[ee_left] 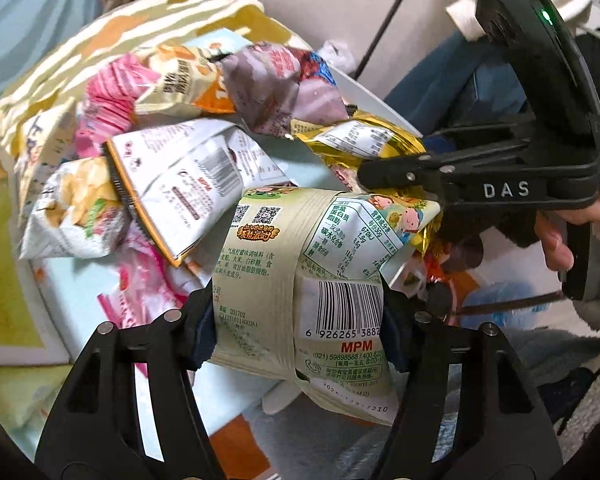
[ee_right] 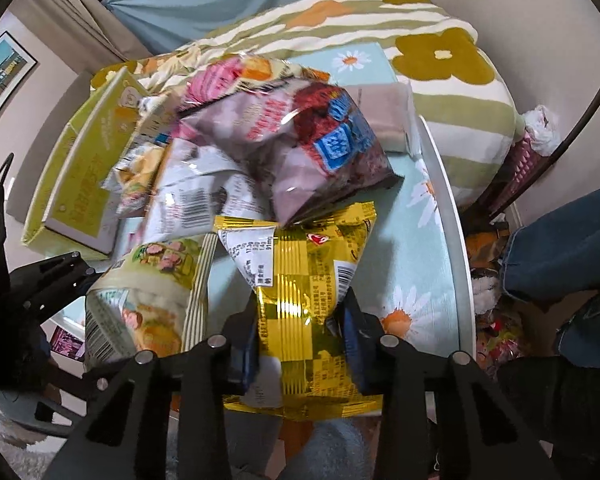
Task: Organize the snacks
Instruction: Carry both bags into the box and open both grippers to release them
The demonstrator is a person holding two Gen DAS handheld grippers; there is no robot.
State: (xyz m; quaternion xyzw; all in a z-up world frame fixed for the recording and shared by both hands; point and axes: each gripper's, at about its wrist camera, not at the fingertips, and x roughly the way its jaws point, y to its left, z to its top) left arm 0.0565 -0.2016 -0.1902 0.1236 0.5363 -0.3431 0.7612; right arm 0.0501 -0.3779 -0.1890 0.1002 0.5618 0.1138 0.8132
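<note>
The left gripper (ee_left: 296,328) clenched a pale-green snack bag (ee_left: 300,264) and the right gripper (ee_right: 300,344) a gold foil packet (ee_right: 304,280) — both lifted just short of the snack pile (ee_right: 228,152) ahead. Sorting seemed midway; next, each needs a separate spot.

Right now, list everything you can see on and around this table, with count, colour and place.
pale green snack bag: one, pale green, clamped in left hand-held gripper.
gold snack bag: one, shiny yellow-gold, clamped in right hand-held gripper.
purple snack bag: one, mauve and red, atop the pile.
white snack bag: one, white with orange edge, mid-pile.
yellow-green box: one, left of pile.
floral tablecloth: one, light blue with daisies.
left hand-held gripper: one, black.
right hand-held gripper: one, black.
</note>
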